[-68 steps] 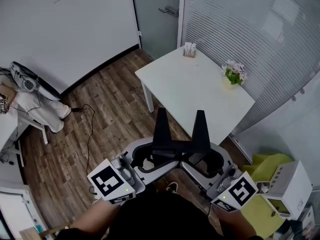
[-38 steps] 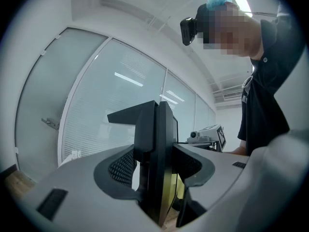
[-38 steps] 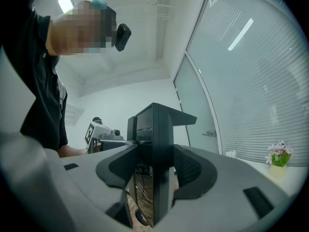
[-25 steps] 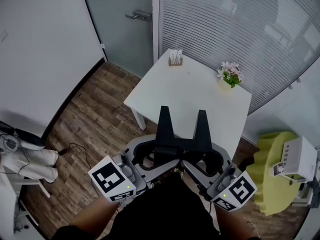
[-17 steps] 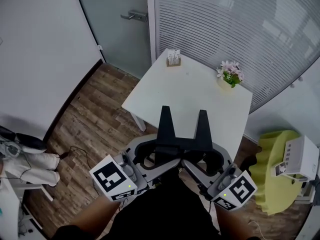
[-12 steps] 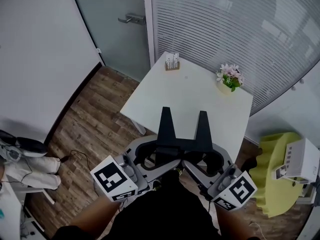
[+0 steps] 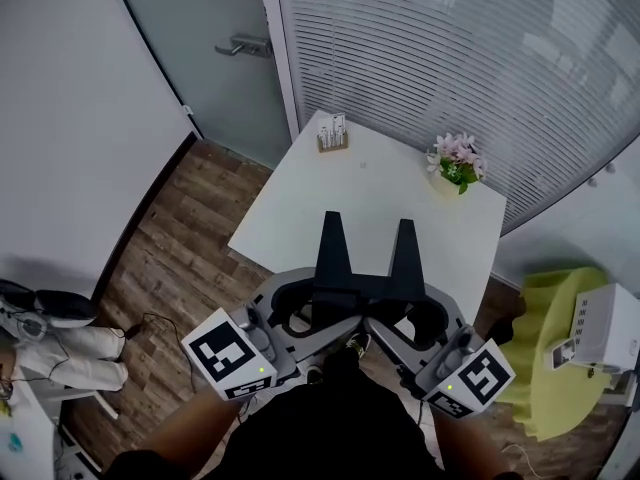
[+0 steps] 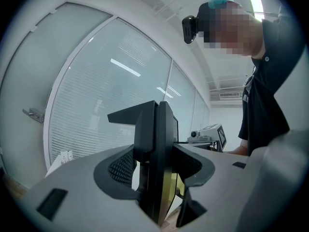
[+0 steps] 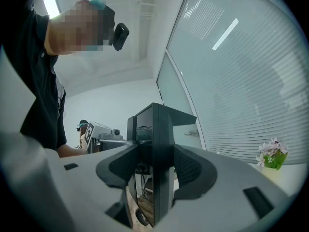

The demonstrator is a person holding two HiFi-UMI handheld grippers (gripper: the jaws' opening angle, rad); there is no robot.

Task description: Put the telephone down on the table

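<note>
A person's dark torso (image 7: 330,418) fills the bottom of the head view, with a forearm reaching out on each side. Just ahead of it the left gripper (image 7: 331,243) and the right gripper (image 7: 404,248) are held side by side, near each other, their black tips pointing away from the person. The tips show against the near edge of the white tabletop (image 7: 370,198). In its own view the left gripper (image 8: 157,129) is clenched, its black jaws pressed flat together with nothing between them. The right gripper (image 9: 155,129) is clenched the same way and also carries nothing. Below them lies a wood floor (image 7: 180,238). To the right, near the picture's edge, a white boxy set that seems to be the telephone (image 7: 600,326) sits on a yellow-green cover (image 7: 540,368), apart from the tabletop and from both grippers. Its details are too small to make out. Farther off, a small holder (image 7: 332,133) stands at the far left corner of the tabletop, and a pot of flowers (image 7: 455,165) stands near its far right edge. Behind the tabletop hang pale blinds (image 7: 450,58), and left of them is a door with a metal handle (image 7: 237,45).
</note>
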